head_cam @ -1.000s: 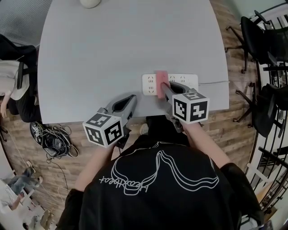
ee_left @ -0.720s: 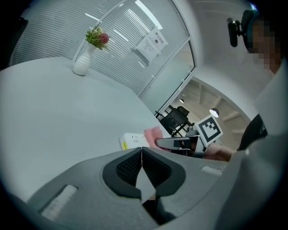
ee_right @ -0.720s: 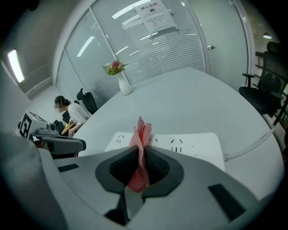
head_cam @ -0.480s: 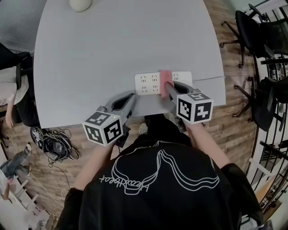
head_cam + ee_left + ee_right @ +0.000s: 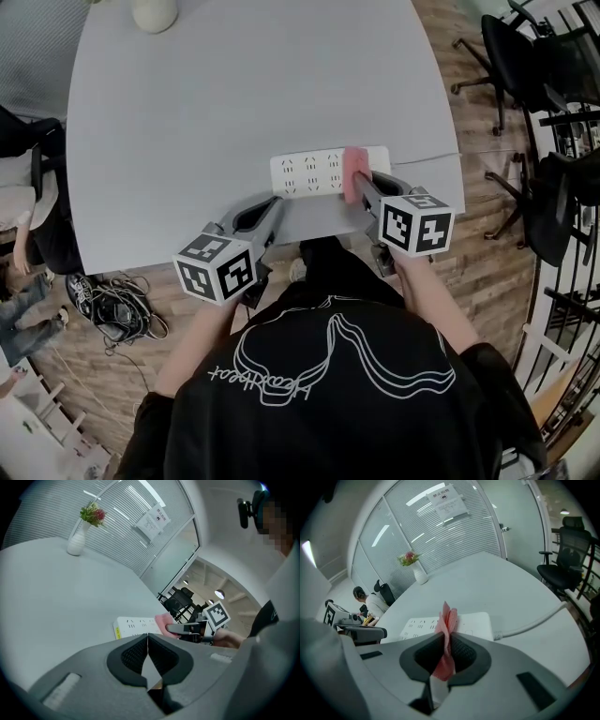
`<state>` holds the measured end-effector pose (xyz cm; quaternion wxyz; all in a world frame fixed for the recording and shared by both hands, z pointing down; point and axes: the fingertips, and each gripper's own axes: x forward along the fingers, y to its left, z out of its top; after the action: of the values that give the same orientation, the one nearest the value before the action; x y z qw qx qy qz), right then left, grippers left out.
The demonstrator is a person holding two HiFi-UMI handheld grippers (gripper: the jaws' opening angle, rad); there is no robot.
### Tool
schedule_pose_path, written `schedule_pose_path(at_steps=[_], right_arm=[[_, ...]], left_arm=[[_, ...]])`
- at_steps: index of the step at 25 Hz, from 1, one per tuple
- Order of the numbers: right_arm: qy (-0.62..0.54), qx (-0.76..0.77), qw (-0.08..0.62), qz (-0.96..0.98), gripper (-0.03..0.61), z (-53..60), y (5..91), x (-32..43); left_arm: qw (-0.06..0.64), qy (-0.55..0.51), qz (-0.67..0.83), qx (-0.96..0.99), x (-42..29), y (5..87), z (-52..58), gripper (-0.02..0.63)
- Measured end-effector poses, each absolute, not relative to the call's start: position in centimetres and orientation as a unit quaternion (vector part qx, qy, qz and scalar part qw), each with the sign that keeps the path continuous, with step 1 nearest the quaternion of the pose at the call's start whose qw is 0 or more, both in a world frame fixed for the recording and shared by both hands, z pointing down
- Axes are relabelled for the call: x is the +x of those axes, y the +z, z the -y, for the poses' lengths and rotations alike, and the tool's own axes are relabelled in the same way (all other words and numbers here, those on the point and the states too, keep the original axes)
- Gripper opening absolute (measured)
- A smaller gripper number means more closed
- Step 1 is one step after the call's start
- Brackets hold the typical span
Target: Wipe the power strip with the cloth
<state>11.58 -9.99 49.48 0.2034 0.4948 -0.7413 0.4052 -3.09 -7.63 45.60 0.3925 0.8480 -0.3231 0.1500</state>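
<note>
Pink cloth [image 5: 353, 169] is pinched in the right tongs [image 5: 447, 639] and rests on the right part of the white power strip [image 5: 305, 173], near the front edge of the grey surface [image 5: 234, 103]. The left tongs [image 5: 148, 639] are pressed together on nothing, just in front of the strip's left end.

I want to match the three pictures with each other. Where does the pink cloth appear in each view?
Head view: the cloth lies right of centre, on the power strip's right part.
Left gripper view: lower middle, slightly right, at the strip's right end.
Right gripper view: centre, clamped in the right gripper, standing up before the strip.
Shared landmark: the white power strip.
</note>
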Motion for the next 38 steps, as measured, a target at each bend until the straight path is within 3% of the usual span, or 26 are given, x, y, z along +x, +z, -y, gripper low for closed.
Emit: schedule_pose_path(at_steps=[20,38], right_arm=[[0.407,0.544,0.194,0.707,0.044,9.6,49.6,19.0],[0.388,0.522,0.164,0.742,0.041,11.5,45.6,15.0]], left_arm=[[0.394,0.156,0.319,0.848,-2.2,45.9,7.4,0.014],[0.393,0.146,0.335,0.843,-4.0,45.5,7.2,0.014]])
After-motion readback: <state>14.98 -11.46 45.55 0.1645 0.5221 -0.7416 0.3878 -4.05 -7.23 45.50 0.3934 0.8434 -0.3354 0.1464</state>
